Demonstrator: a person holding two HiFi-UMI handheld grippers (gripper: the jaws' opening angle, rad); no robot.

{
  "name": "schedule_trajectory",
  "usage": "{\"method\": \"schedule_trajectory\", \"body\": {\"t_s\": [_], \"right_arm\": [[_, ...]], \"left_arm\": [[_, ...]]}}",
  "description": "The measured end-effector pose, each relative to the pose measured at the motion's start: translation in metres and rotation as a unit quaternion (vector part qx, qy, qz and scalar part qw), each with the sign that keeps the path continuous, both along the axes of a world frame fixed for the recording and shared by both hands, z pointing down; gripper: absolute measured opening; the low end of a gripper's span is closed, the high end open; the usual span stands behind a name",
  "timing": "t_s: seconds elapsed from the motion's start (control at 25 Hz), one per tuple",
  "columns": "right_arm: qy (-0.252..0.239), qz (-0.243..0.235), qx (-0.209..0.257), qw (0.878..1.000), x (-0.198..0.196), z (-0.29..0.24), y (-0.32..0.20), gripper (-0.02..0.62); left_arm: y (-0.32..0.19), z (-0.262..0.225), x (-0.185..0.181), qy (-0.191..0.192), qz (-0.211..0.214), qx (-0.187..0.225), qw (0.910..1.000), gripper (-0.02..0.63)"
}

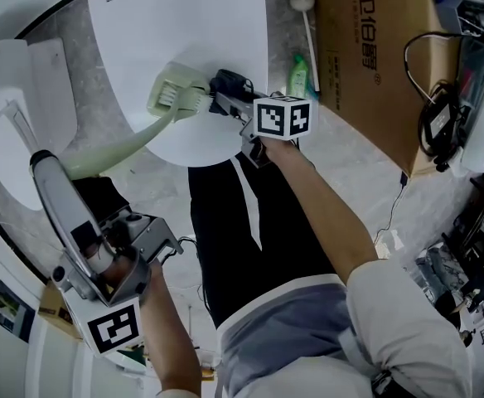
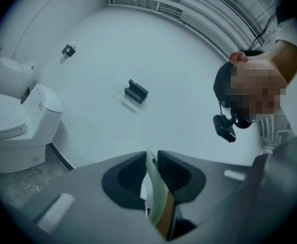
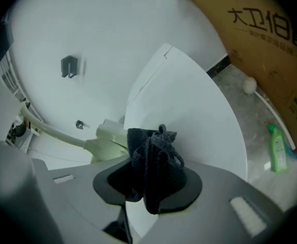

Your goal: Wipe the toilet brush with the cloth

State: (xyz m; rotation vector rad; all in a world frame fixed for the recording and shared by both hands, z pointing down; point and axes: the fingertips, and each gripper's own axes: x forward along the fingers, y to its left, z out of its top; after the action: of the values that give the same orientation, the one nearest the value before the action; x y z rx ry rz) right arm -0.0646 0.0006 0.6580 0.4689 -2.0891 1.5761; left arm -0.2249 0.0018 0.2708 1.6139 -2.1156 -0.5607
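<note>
The left gripper (image 2: 151,162) is clamped on the pale green handle (image 2: 157,200) of the toilet brush (image 1: 174,98), low at the person's left side. The handle runs up and across to the brush head, which hangs over the closed white toilet lid (image 1: 184,23). The right gripper (image 3: 151,183) is closed on a bunched dark cloth (image 3: 152,145), and the cloth seems to press against the brush head. A green bottle (image 1: 298,77) stands beside a cardboard box (image 1: 375,48).
</note>
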Motion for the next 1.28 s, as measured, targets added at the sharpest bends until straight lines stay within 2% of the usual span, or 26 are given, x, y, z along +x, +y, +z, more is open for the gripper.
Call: {"method": "schedule_trajectory", "body": {"t_s": [0.16, 0.32, 0.52, 0.68, 1.04, 1.28], "right_arm": [[-0.029, 0.048, -0.018, 0.998, 0.000, -0.001, 0.015, 0.109], [-0.049, 0.114, -0.040, 0.992, -0.002, -0.002, 0.024, 0.107], [-0.076, 0.223, -0.064, 0.970, 0.001, 0.000, 0.029, 0.104], [-0.087, 0.283, -0.081, 0.952, 0.000, 0.000, 0.042, 0.103], [-0.112, 0.448, -0.124, 0.878, 0.002, 0.004, 0.057, 0.095], [-0.131, 0.537, -0.156, 0.819, -0.003, 0.004, 0.071, 0.094]], "left_arm": [[-0.001, 0.001, 0.000, 0.001, 0.001, 0.001, 1.0000, 0.000], [-0.002, 0.000, -0.002, -0.002, 0.003, 0.001, 1.0000, 0.000], [-0.003, 0.000, 0.000, -0.008, 0.013, 0.003, 0.9999, 0.000], [-0.003, 0.000, 0.000, -0.008, 0.024, 0.011, 0.9996, 0.000], [-0.002, 0.001, 0.003, -0.011, 0.071, 0.027, 0.9971, 0.000], [-0.005, 0.001, 0.002, -0.004, 0.099, 0.030, 0.9946, 0.000]]}}
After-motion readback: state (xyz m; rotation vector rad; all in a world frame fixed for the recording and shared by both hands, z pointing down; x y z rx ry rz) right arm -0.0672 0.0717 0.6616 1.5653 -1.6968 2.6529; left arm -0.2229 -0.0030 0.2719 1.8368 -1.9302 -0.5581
